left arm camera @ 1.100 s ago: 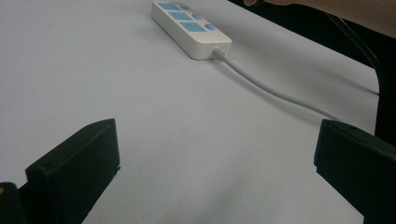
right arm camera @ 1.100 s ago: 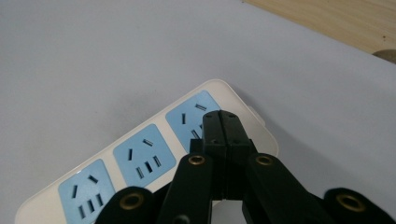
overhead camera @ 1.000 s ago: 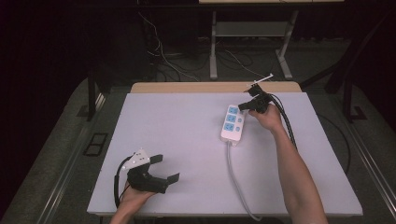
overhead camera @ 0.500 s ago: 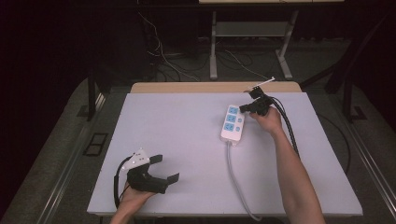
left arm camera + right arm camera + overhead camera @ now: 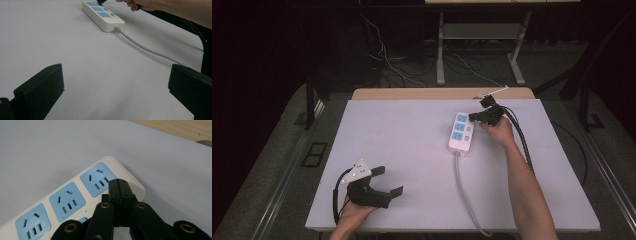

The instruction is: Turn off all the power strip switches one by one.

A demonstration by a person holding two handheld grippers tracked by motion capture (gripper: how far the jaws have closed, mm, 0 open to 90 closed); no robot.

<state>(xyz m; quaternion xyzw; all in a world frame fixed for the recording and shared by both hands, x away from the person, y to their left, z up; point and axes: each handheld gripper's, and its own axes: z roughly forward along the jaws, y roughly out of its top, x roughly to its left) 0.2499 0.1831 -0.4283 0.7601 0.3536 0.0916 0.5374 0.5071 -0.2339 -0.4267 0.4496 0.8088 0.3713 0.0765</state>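
A white power strip (image 5: 460,132) with three blue sockets lies on the table's right half; its grey cord (image 5: 464,192) runs toward the front edge. My right gripper (image 5: 474,118) hovers at the strip's far right edge, jaws pressed together with nothing between them. In the right gripper view the shut tips (image 5: 120,185) sit just over the strip (image 5: 75,200), beside the end socket. My left gripper (image 5: 388,181) rests near the front left of the table, jaws wide apart and empty. In the left gripper view the strip (image 5: 103,15) and cord (image 5: 147,48) lie far ahead.
The pale table top (image 5: 402,140) has a wooden strip (image 5: 422,93) along its far edge. A black cable (image 5: 521,137) trails from the right gripper along the forearm. Behind the table stand a metal frame (image 5: 479,47) and loose floor cables (image 5: 382,60).
The right gripper has shifted slightly at the strip's far end. The left gripper has stayed put.
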